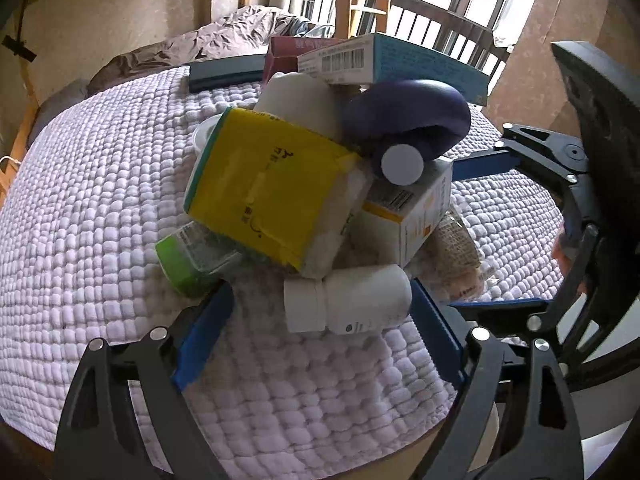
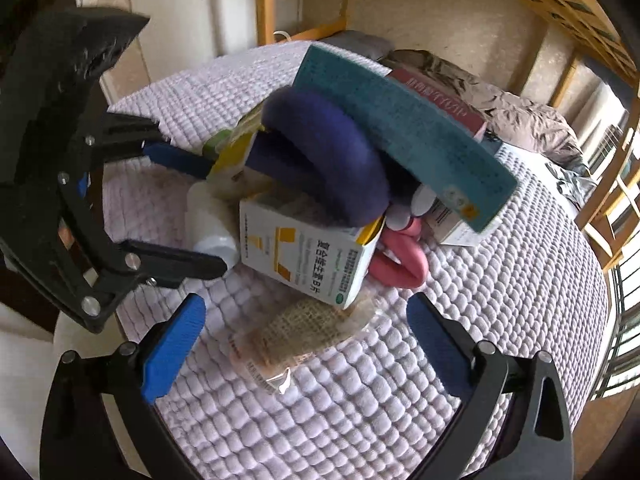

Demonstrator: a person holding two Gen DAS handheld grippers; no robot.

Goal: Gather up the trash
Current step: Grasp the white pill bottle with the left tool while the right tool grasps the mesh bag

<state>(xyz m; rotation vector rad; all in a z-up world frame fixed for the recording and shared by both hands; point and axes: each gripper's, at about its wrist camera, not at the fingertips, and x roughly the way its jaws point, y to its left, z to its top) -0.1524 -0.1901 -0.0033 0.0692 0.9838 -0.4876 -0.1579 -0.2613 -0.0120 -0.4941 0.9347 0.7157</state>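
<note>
**Left wrist view: white bottle lies between the spread tongs**

Left tongs (image 1: 320,328) stand apart around the white bottle (image 1: 348,304) lying crosswise on the bed (image 1: 100,220), untouched. Right tongs (image 2: 308,332), apart, straddle a clear wrapper (image 2: 296,336) beside the pile.

We see a pale lilac quilted cloth bedcover (image 1: 100,208), soft and bumpy, matt all over. On it lies a white smooth plastic bottle (image 1: 352,300) with a ribbed cap, faintly glossy. The yellow paper-wrapped pack (image 1: 264,184) looks matt and creased, taped along one face. A white and orange cardboard box (image 2: 304,256) has a smooth, slightly satin print. The dark purple rounded cushion-like thing (image 2: 328,156) looks fuzzy, like velour. A clear crinkled plastic wrapper (image 2: 296,340) shines. The teal cardboard box (image 2: 404,136) is matt. Our black gripper frames carry bright metal rivets and blue rubbery finger pads (image 2: 172,344).
</note>
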